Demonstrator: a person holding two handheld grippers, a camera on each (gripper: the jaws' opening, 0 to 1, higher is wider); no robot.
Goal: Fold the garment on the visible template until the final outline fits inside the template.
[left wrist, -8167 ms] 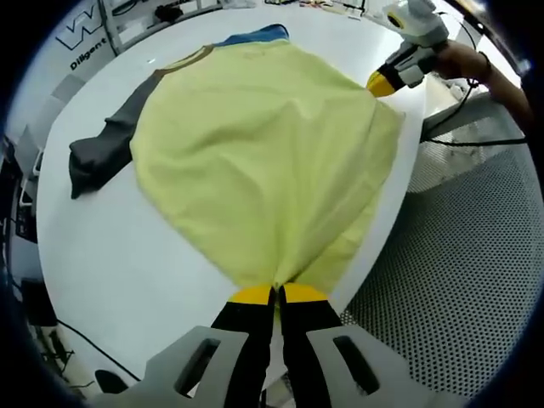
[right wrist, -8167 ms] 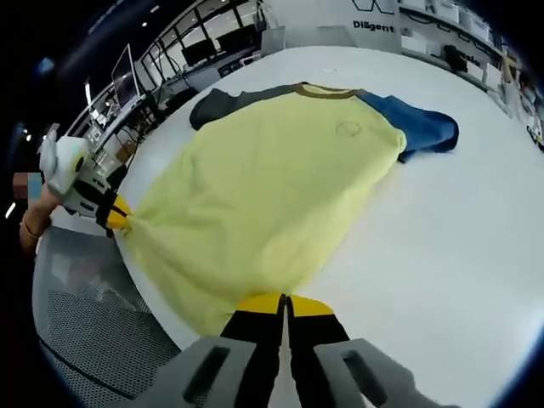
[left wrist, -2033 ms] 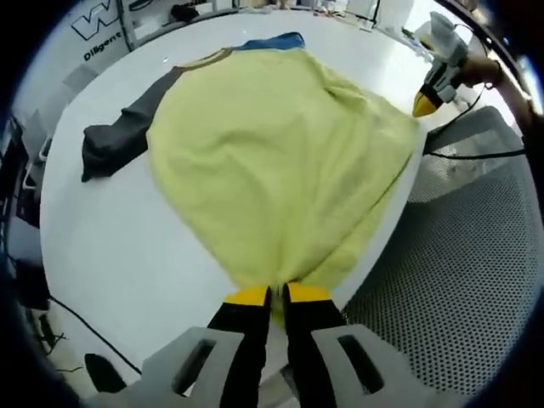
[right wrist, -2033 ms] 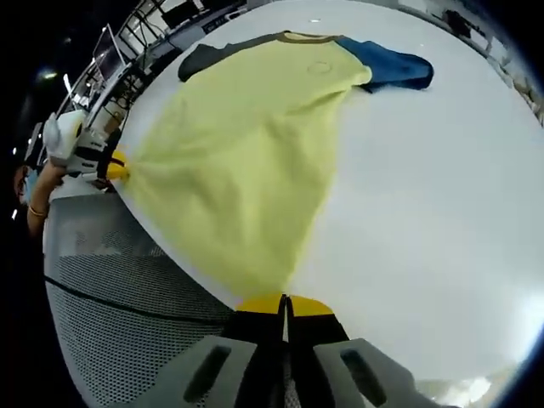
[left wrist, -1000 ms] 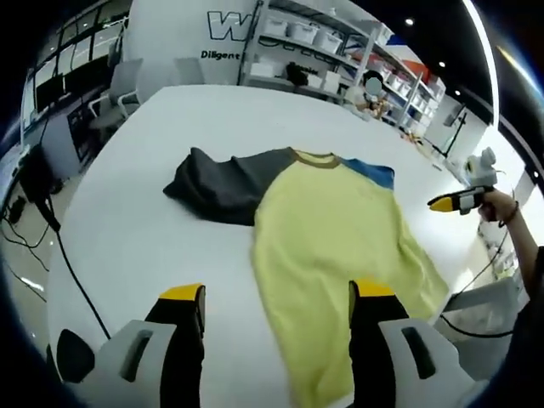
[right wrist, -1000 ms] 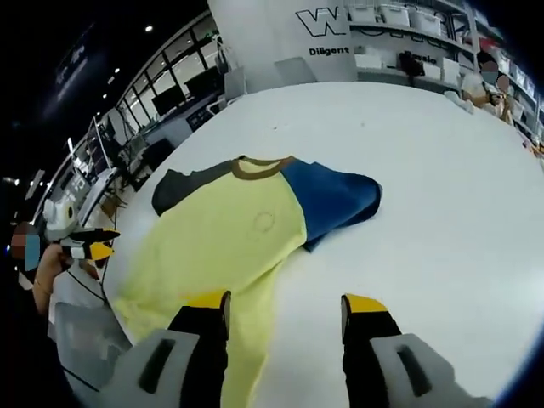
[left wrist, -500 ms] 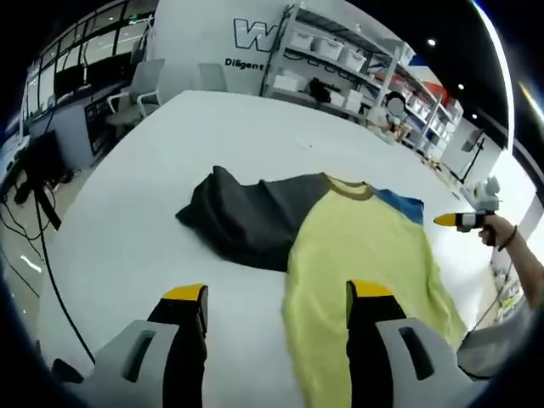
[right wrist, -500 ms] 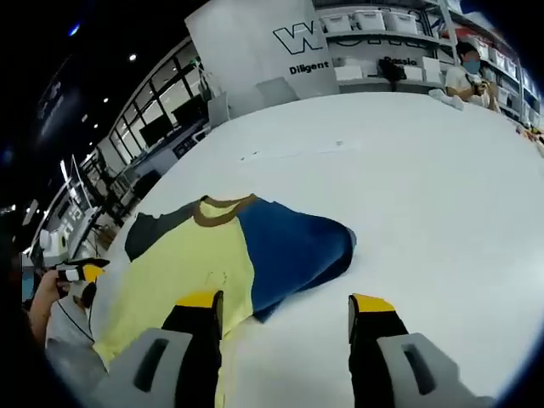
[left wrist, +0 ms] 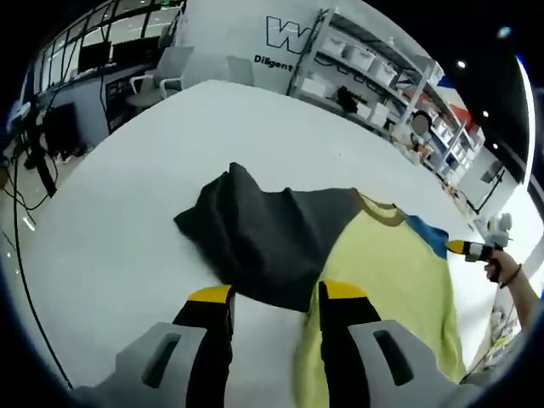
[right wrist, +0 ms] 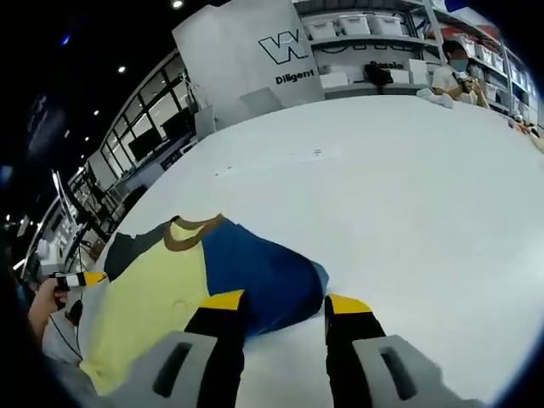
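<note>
White surface (left wrist: 110, 170), shirt (left wrist: 382, 280) flat: grey sleeve (left wrist: 255, 242) just above open left tool (left wrist: 276, 295), blue sleeve (right wrist: 263, 280) just above open right tool (right wrist: 285, 303).

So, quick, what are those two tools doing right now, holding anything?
Left tool: open, holding nothing, over the edge of the dark grey sleeve.
Right tool: open, holding nothing, at the blue sleeve.

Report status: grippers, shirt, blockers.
Left gripper open, over dark grey sleeve. Right gripper open, over blue sleeve. Shirt flat on white table, sleeves unfolded. No blockers seen.
</note>
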